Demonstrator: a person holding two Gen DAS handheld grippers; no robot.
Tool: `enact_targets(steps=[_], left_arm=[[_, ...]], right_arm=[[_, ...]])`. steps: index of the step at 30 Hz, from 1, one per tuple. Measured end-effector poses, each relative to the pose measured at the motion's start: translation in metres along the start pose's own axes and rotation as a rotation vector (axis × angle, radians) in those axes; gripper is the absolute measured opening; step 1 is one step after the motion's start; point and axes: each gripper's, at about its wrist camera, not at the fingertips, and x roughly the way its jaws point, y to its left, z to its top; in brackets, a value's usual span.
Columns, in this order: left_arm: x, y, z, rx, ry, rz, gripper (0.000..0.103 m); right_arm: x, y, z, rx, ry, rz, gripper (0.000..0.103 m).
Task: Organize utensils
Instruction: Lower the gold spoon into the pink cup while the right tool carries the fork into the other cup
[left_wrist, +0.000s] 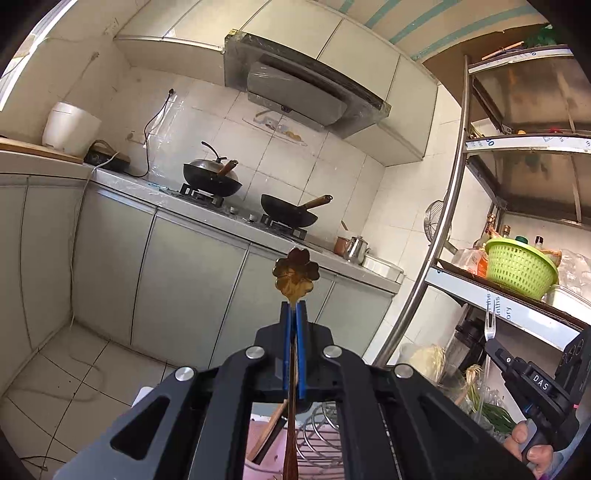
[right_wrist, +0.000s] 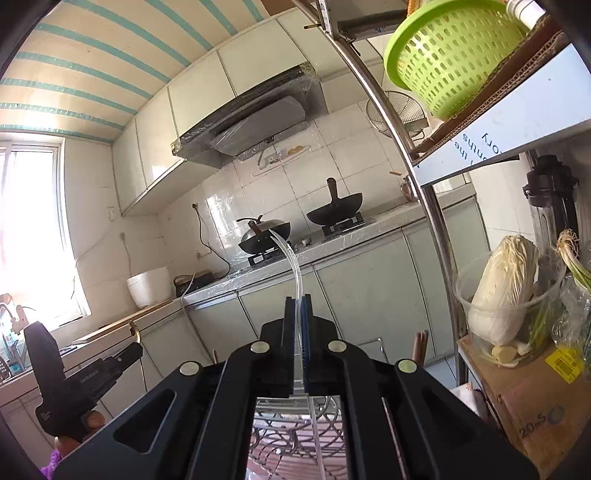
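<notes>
Kitchen: we see two woks (left_wrist: 212, 180) on the stove, wire rack (left_wrist: 317, 439) below both tongs.
Left tongs (left_wrist: 294, 306): closed on gold flower-bowled spoon (left_wrist: 295, 271), bowl pointing up.
Right tongs (right_wrist: 297, 301): closed on clear plastic fork (right_wrist: 291, 258), held level.

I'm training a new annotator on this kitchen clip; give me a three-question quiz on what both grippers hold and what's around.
1. True or false: the left gripper is shut on a gold spoon.
2. What does the right gripper hold: A) a clear plastic fork, B) chopsticks, C) a knife?
3. Fill in: two black ___ sit on the stove.

Key: 1 true; 2 A; 3 woks.
</notes>
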Motion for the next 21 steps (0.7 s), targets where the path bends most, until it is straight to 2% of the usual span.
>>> enact_targets(steps=[6,14,21], left_arm=[[0.038,0.007,-0.010,0.021,-0.027,0.023,0.002],[0.072,0.018,-0.031,0.022,-0.043,0.016,0.002],[0.075,0.028,-0.064,0.027,0.040,0.023,0.002]], right_arm=[[0.034,-0.006,-0.010,-0.082,-0.047,-0.024,0.003],[0.061,-0.023,-0.028,-0.127,-0.039,-0.056,0.003],[0.057,-0.037,-0.049,-0.085,0.019,-0.078,0.003]])
